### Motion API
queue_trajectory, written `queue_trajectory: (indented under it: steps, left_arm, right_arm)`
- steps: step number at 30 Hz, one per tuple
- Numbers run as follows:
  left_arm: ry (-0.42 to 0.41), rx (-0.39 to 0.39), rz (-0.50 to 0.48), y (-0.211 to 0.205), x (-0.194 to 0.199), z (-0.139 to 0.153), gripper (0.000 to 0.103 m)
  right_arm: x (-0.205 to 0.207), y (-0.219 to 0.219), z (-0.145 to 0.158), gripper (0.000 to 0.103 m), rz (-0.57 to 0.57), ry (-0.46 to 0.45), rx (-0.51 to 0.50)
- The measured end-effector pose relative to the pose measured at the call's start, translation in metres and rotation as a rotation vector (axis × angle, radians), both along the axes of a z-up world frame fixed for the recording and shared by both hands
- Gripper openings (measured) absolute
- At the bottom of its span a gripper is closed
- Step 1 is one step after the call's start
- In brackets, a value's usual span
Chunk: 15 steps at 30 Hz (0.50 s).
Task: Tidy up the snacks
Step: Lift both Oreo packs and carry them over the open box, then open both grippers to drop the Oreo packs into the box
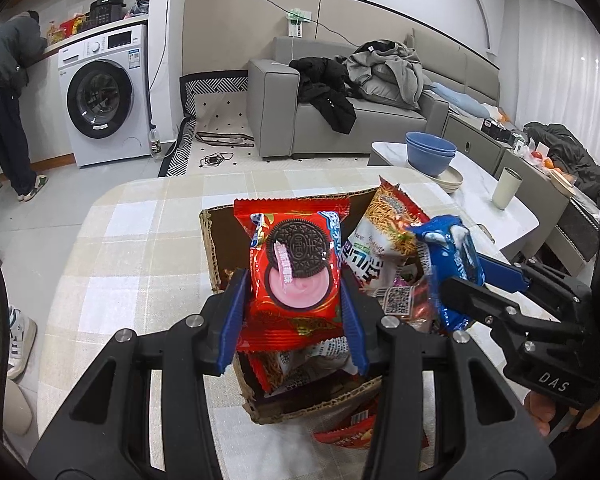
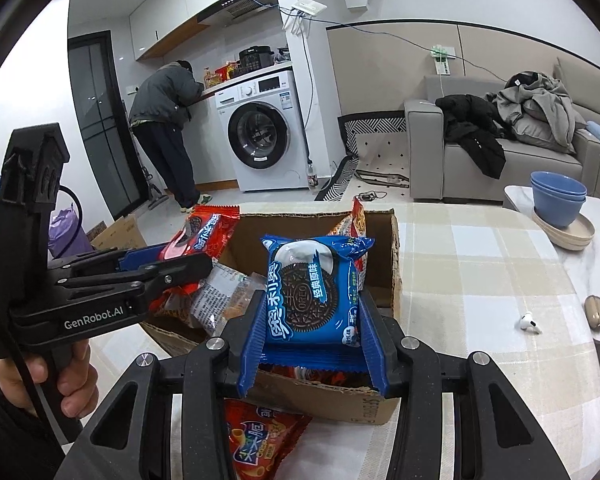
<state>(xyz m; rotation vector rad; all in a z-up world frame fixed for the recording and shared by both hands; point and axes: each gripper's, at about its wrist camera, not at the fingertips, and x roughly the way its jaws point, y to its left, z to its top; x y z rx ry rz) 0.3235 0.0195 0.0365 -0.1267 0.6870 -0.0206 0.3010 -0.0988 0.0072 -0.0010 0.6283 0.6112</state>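
Observation:
My left gripper is shut on a red Oreo packet and holds it above an open cardboard box of snacks. My right gripper is shut on a blue Oreo packet above the same box. In the left wrist view the right gripper shows at the right with the blue packet. In the right wrist view the left gripper shows at the left with the red packet. Several noodle snack packets lie in the box.
The box sits on a table with a checked cloth. A red chip bag lies in front of the box. An earbud and its case lie at the right. Blue bowls and a cup stand on a white table behind.

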Motion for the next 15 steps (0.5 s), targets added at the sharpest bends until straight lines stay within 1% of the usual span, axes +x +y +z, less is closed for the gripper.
queue_trajectory:
  steps: [5,11,15]
  left_arm:
    - [0.016,0.025,0.006,0.0,0.012,-0.013,0.041]
    - [0.023,0.039,0.005,0.0,0.02,-0.019,0.041]
    - [0.031,0.047,-0.001,-0.001,0.026,-0.024,0.041]
  right_arm:
    - [0.006,0.002,-0.01,0.045,-0.009,0.019,-0.015]
    - [0.006,0.003,-0.012,0.045,-0.002,0.019,-0.029]
    - [0.005,0.005,-0.012,0.045,-0.001,0.009,-0.064]
